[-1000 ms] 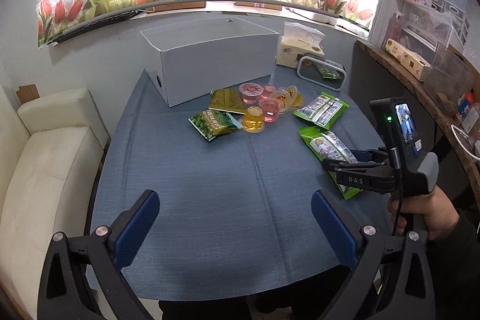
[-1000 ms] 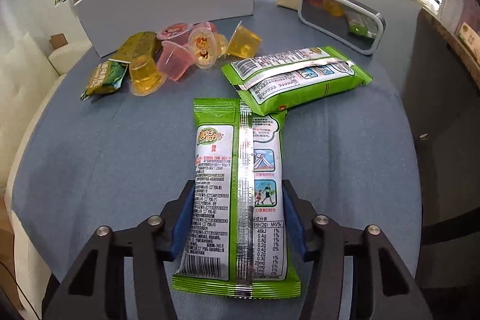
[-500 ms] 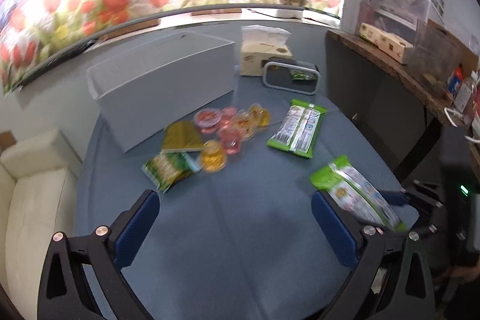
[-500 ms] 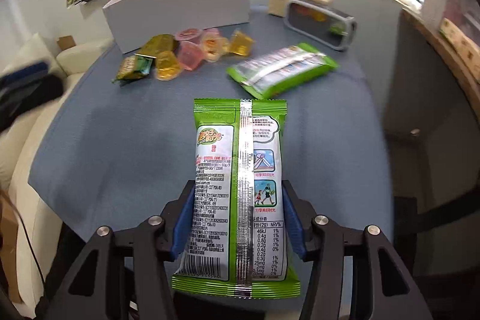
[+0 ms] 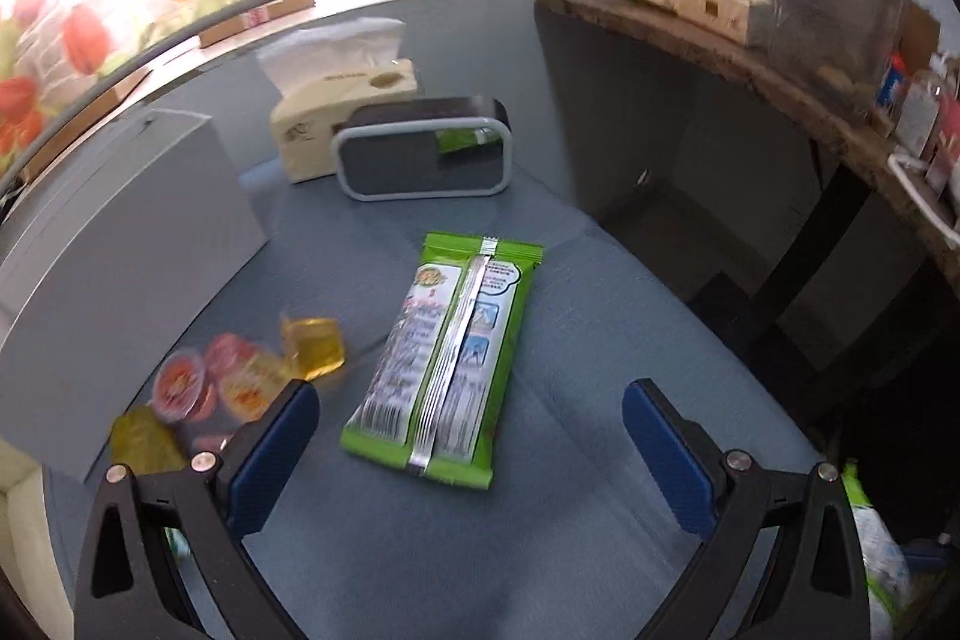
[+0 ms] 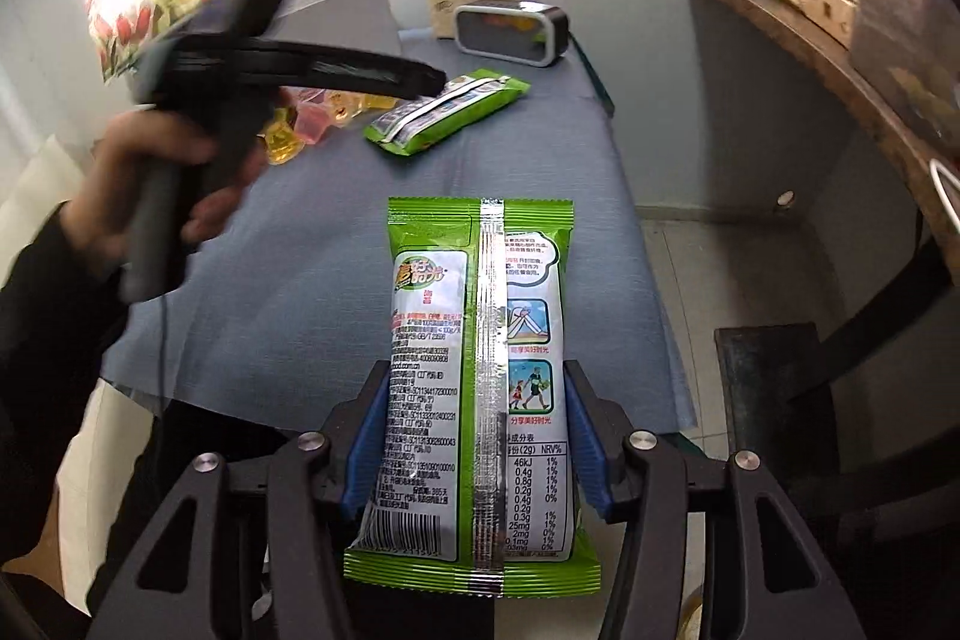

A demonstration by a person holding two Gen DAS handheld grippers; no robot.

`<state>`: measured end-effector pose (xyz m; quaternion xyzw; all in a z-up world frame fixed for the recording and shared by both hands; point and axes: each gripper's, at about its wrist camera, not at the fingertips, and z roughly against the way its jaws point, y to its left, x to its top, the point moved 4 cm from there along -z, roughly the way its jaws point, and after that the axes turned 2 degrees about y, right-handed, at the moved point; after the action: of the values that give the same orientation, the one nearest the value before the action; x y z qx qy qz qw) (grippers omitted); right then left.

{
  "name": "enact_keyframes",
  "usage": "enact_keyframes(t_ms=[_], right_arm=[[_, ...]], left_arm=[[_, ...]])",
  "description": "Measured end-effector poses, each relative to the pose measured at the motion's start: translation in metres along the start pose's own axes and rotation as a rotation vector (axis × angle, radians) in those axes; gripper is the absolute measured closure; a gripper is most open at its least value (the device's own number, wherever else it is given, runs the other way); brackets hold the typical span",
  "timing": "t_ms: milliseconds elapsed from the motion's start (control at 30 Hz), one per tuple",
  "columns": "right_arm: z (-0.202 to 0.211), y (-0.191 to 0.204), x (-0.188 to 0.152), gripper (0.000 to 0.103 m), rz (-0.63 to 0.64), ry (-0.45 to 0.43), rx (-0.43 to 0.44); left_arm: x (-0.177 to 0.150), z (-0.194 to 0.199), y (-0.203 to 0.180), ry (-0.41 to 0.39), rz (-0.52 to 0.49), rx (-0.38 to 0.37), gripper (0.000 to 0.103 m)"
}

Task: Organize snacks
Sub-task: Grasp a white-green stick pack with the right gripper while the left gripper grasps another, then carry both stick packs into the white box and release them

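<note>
My right hand-held gripper [image 6: 474, 436] pinches a green snack packet [image 6: 480, 370] across its width, both pads pressed to its long edges, the packet lifted clear of the counter [image 6: 336, 232]. My left hand-held gripper [image 5: 471, 451] is spread wide with nothing between its pads, hanging over the second green packet [image 5: 447, 358], which lies flat just ahead of its fingertips. To do this step well, I judge I should bring the left one down square over that packet's long sides, close on the middle, and keep the right packet level so it does not slip.

To the left of the left hand-held gripper sit the jelly cups [image 5: 240, 382], close to its left pad, so a careless drop could knock them. Beyond them stands the grey box [image 5: 120, 232], likely where snacks belong. Farther ahead are a small mirror [image 5: 423, 154] and a tissue box [image 5: 342, 112], well apart from my path.
</note>
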<state>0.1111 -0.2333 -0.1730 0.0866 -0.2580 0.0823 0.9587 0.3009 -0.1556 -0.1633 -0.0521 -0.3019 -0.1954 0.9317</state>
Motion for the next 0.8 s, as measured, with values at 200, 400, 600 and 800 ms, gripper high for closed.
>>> enact_keyframes(t_ms=[200, 400, 600, 800], right_arm=[[0.005, -0.01, -0.002, 0.045, -0.052, -0.002, 0.026], [0.003, -0.008, 0.0, 0.045, -0.045, 0.001, 0.043], [0.005, -0.012, 0.0, 0.045, -0.035, -0.003, 0.06], [0.001, -0.01, -0.002, 0.045, -0.041, 0.005, 0.065]], left_arm=[[0.011, -0.049, 0.005, 0.075, 0.035, -0.104, 0.0], [0.006, -0.08, 0.009, 0.146, 0.007, -0.075, 0.0], [0.007, -0.087, 0.015, 0.142, -0.008, -0.073, 0.0], [0.01, -0.089, 0.018, 0.116, -0.036, -0.092, 0.0]])
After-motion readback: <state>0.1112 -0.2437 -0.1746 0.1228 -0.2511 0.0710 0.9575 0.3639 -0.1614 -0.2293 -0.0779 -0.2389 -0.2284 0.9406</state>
